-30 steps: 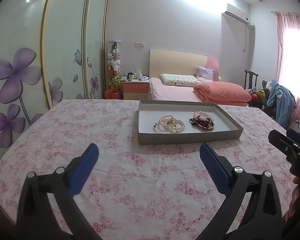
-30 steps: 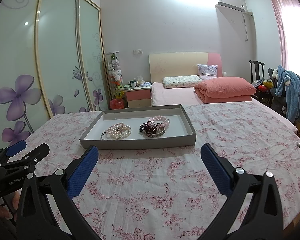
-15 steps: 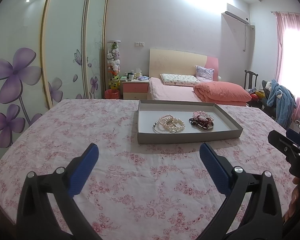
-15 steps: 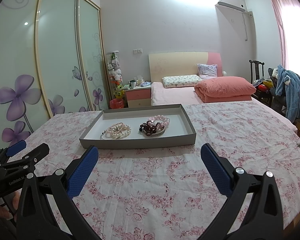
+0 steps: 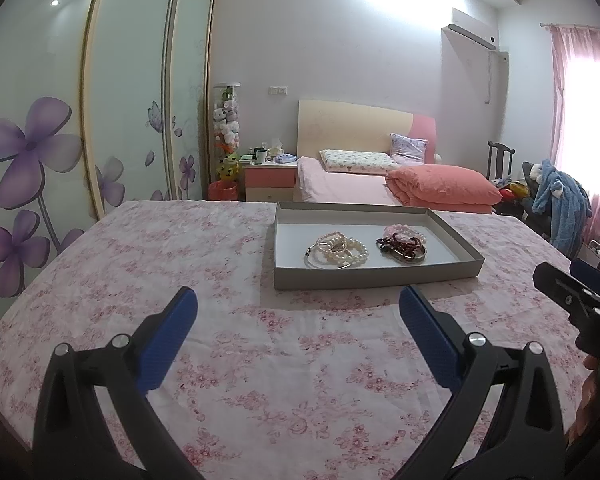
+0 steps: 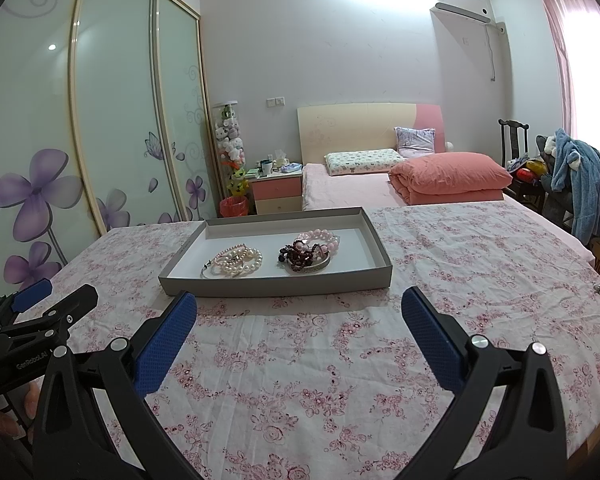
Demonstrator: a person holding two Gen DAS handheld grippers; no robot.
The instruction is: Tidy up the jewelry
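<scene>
On my left, the sliding wardrobe doors (image 5: 100, 92) with purple flower decals fill the side of both wrist views. My left gripper (image 5: 298, 308) hovers over the pink floral tablecloth (image 5: 180, 264) with its blue-padded fingers (image 5: 168, 336) spread wide and nothing between them. Ahead of it, the shallow grey tray (image 5: 374, 276) rests flat on the cloth, well apart from both grippers. Inside the tray, two clusters of jewelry lie side by side without touching: a pile of white pearl bracelets (image 5: 338, 249) with a thin metal bangle toward the left, and a pile of dark red and pink beaded bracelets (image 5: 403, 242) toward the right. From the right wrist camera the tray (image 6: 276, 282) sits left of centre, with the pearl bracelets (image 6: 236, 260) and the beaded bracelets (image 6: 310, 250) in the same order. My right gripper (image 6: 299, 308) is likewise released, its fingers (image 6: 432, 340) far apart and holding nothing, above bare cloth. Behind the table stand a pink nightstand (image 6: 277, 192), a bed with a folded coral quilt (image 6: 450, 178), and a chair draped with a blue garment (image 6: 580, 180) by the pink curtain (image 6: 568, 40).
</scene>
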